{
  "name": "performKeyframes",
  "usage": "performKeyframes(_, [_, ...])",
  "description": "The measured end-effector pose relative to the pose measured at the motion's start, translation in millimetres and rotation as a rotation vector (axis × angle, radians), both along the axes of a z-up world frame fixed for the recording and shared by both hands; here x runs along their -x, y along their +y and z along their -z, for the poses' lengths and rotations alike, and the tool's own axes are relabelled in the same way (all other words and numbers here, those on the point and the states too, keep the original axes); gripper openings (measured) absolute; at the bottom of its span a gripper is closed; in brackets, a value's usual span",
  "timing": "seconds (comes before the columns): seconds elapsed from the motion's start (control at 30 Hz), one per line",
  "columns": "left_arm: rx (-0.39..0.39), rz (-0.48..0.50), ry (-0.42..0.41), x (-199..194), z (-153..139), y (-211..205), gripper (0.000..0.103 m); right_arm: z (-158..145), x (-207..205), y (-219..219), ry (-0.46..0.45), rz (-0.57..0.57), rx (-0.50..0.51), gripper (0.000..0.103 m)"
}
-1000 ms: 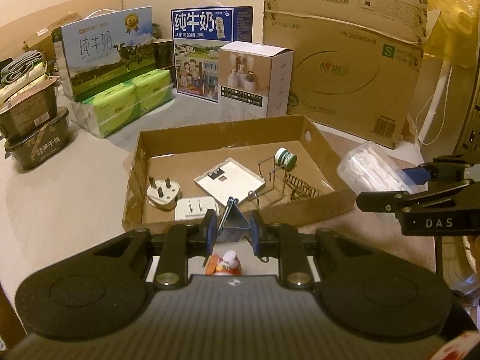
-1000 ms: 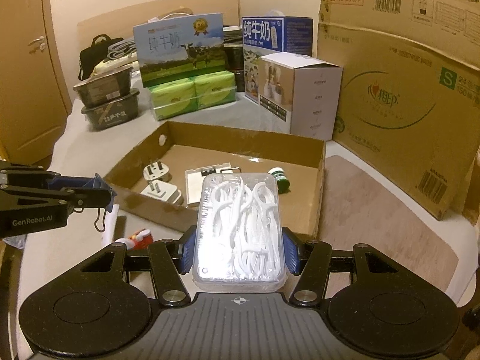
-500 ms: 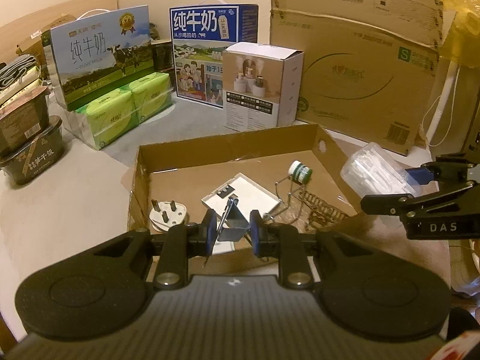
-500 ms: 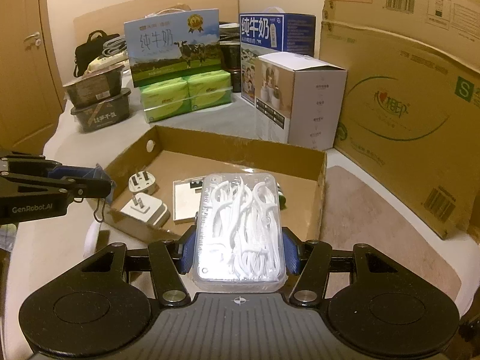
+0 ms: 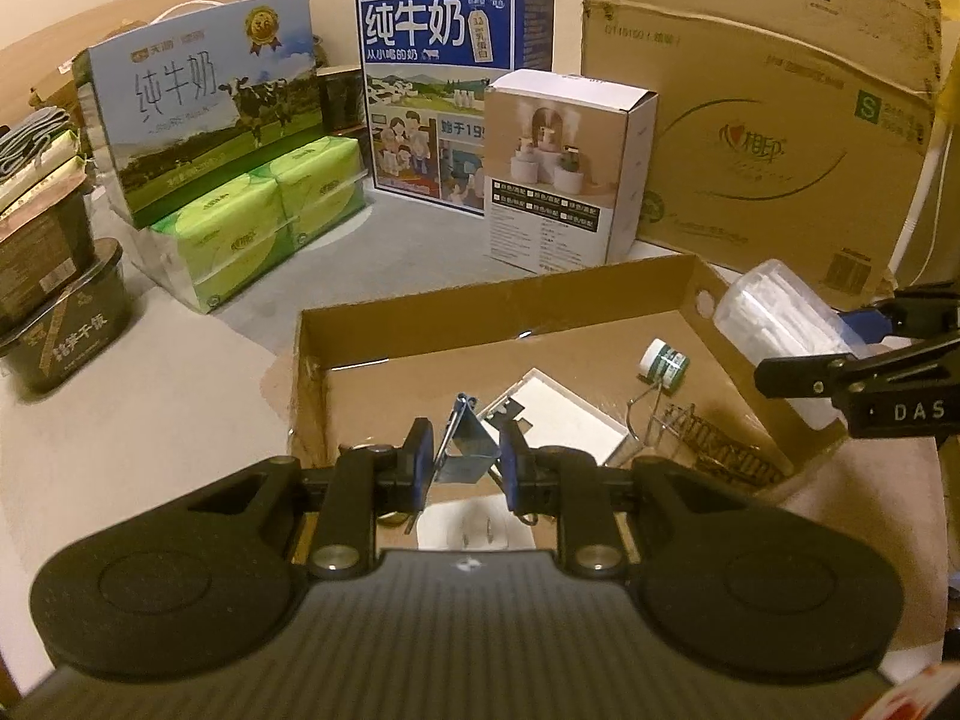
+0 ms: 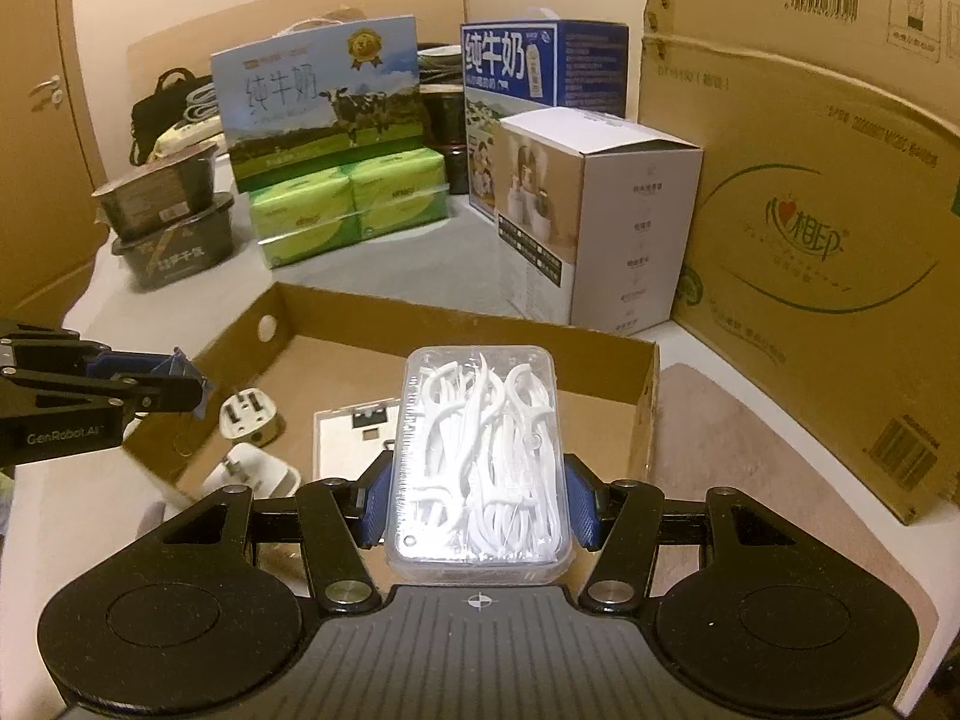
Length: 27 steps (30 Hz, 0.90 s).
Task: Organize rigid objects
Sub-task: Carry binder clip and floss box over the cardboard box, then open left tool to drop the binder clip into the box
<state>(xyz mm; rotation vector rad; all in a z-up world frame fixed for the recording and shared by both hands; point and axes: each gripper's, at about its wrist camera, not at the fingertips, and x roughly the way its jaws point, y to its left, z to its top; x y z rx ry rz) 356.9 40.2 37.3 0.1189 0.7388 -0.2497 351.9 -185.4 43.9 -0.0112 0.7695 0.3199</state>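
While both hand-held grippers hang over the shallow cardboard tray, the scene reads as follows.

Left hand-held gripper [image 5: 463,461]: narrow, its 2 blue pads clamped on a blue binder clip [image 5: 467,444] with its wire handles sticking up; it hangs above the near part of the tray.

Right hand-held gripper [image 6: 479,498]: part open, its pads pressed on the 2 long sides of a clear box of floss picks [image 6: 479,462]; the box lies flat between them, lid up, over the near right part of the tray.

Cardboard tray [image 6: 645,396]: low walls, open top, a round hole in each end wall; it sits on a pale surface, and I cannot tell whether that is a desk or a bed.

Inside the tray: a round white 3-pin plug [image 6: 247,417], a white square adapter [image 6: 255,474] with its prongs up, a flat white plate [image 5: 555,414], a small green-and-white bottle [image 5: 663,361] and a wire rack [image 5: 708,444] lying near the right wall.

Behind the tray: a white product box [image 5: 564,171] stands just beyond the far wall, with 2 milk cartons [image 5: 204,102] and green tissue packs [image 5: 258,222] to its left.

Far right: a large brown shipping carton [image 6: 804,228] stands upright.

Far left: dark food tubs [image 5: 60,324], stacked.
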Motion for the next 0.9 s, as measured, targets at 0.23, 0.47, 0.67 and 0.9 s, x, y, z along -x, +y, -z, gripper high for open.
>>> performKeyframes(0.23, [0.009, 0.019, 0.022, -19, 15, -13, 0.021, 13, -16, -7, 0.025, 0.02, -0.004, 0.056])
performKeyframes(0.47, [0.021, 0.041, 0.044, -30, 29, -27, 0.021, 28, -24, -16, 0.051, 0.031, 0.0, 0.056])
performKeyframes(0.67, [0.012, 0.055, 0.064, -37, 39, -35, 0.021, 36, -28, -22, 0.064, 0.041, -0.003, 0.056])
performKeyframes(0.9, [0.013, 0.058, 0.071, -43, 44, -42, 0.02, 39, -32, -27, 0.068, 0.049, -0.007, 0.056])
